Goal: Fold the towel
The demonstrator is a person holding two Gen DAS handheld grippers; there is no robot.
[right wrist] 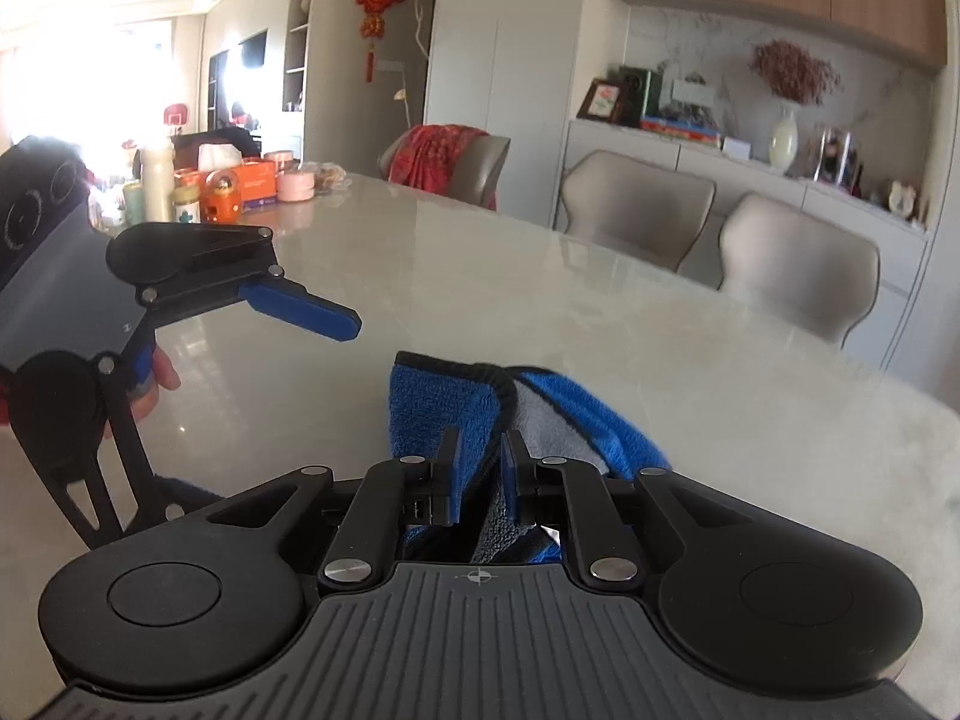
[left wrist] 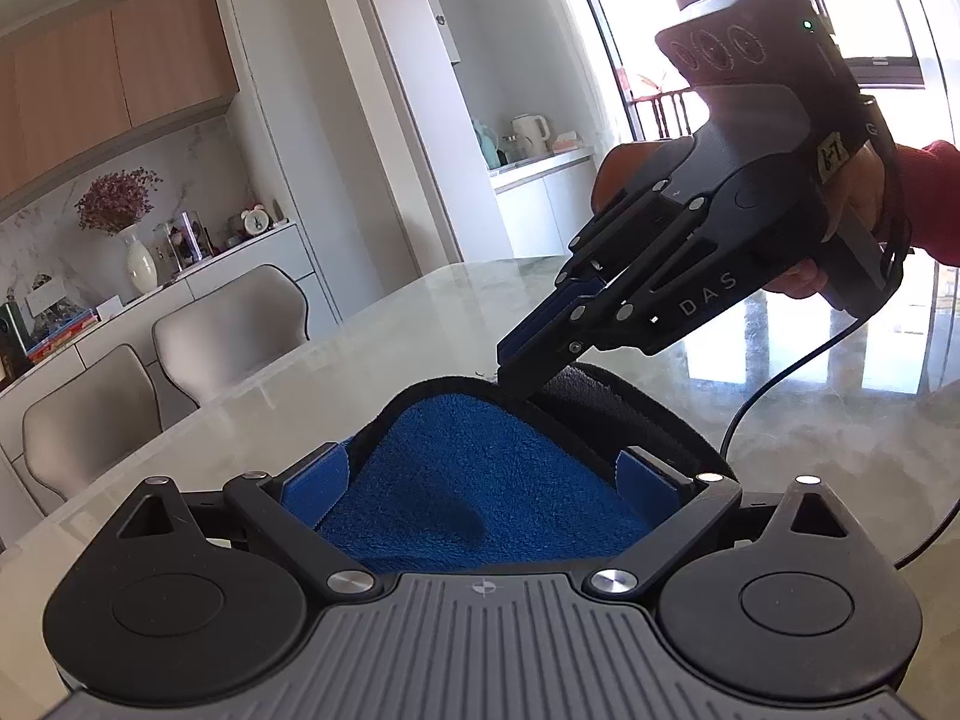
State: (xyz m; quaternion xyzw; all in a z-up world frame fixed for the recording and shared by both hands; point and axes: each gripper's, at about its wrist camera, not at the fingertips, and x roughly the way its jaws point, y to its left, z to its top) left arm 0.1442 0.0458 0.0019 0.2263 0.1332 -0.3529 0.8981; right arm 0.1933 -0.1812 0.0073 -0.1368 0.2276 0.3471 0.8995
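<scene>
A blue towel (left wrist: pixel 474 450) with a grey underside and black trim lies bunched on the pale marble table (left wrist: pixel 288 378). My left gripper (left wrist: pixel 480 483) stands wide open, with the towel's blue face lying between its fingers and untouched by the pads. My right gripper (left wrist: pixel 510 369) comes in from the upper right, held by a hand in a red sleeve, and pinches the towel's raised black-trimmed far edge. In the right wrist view, my right gripper (right wrist: pixel 483 468) is shut on a fold of the towel (right wrist: pixel 432 402). One blue finger (right wrist: pixel 306 312) of the left gripper shows at left.
Several grey chairs (right wrist: pixel 798 264) stand along the table's far side before a sideboard with a vase (right wrist: pixel 783 141). Boxes, jars and a bottle (right wrist: pixel 240 183) crowd the table's far end. A black cable (left wrist: pixel 780 372) trails across the table at right.
</scene>
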